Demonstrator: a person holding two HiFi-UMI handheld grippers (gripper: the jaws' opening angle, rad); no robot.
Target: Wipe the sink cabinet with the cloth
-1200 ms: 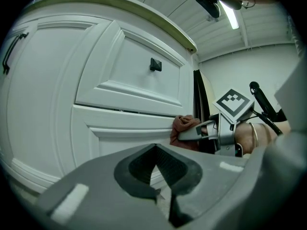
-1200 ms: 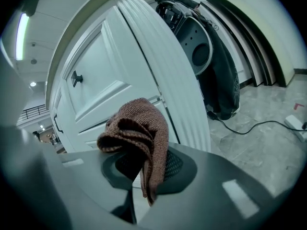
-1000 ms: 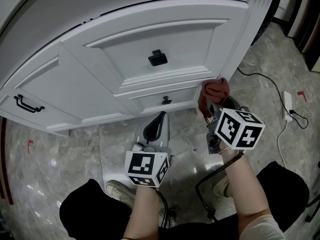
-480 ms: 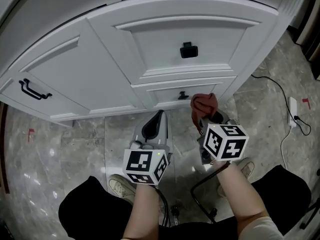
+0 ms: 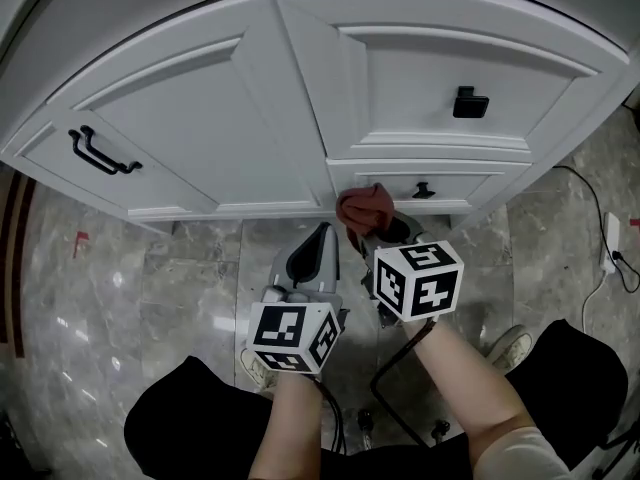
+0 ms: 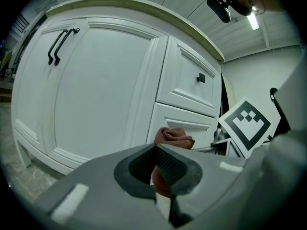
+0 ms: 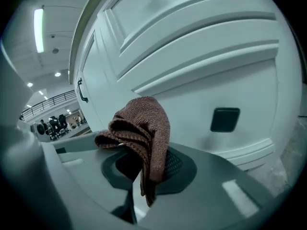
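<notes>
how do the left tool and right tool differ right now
The right tool is shut on the reddish-brown cloth; the left tool is shut with nothing between its jaws. The right tool holds the cloth up close to the base of the cabinet, while the left tool sits farther back over the floor. Both carry a marker cube and point toward the cabinet.

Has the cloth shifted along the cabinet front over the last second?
Yes. The cloth in the right gripper went leftward: it was right of the lower drawer's knob, now left of it.
</notes>
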